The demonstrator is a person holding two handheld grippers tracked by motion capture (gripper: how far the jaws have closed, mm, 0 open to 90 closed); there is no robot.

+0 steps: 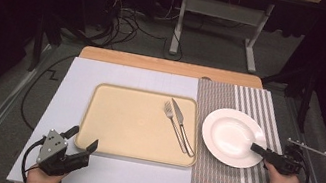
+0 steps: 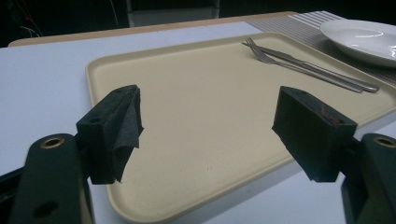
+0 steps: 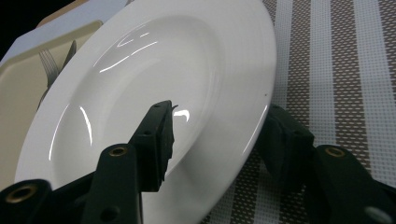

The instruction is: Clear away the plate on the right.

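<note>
My right gripper (image 1: 262,150) is at the near-right rim of the white plate (image 1: 229,134), which sits on the striped placemat (image 1: 231,180) at the right of the bench (image 1: 77,76). In the right gripper view the jaws straddle the plate (image 3: 154,60) rim: one jaw over the top of the rim, the other under it against the placemat (image 3: 355,70). They look closed down to the rim's thickness, but I can't tell whether they're actually pinching yet or just bracketing it. The plate looks tilted in that view; could be camera angle, can't say it's lifted.

My left gripper (image 1: 80,145) idles at the near-left corner of the beige tray (image 1: 113,133), jaws wide, holding nothing. In the left gripper view the tray (image 2: 196,93) bed lies ahead between the jaws, with fork (image 2: 280,63) and knife (image 2: 303,58) lying side by side at its far right, touching or nearly so. In the high view, fork (image 1: 173,121) and knife (image 1: 183,125) lie close to the tray's right edge, just beside the plate.

Step, my read: grasping the plate by its rim, probably to move it onto the tray. Next move calls for a firm pinch, a level lift so it doesn't slip, then a leftward carry that clears the tray lip and the cutlery.
</note>
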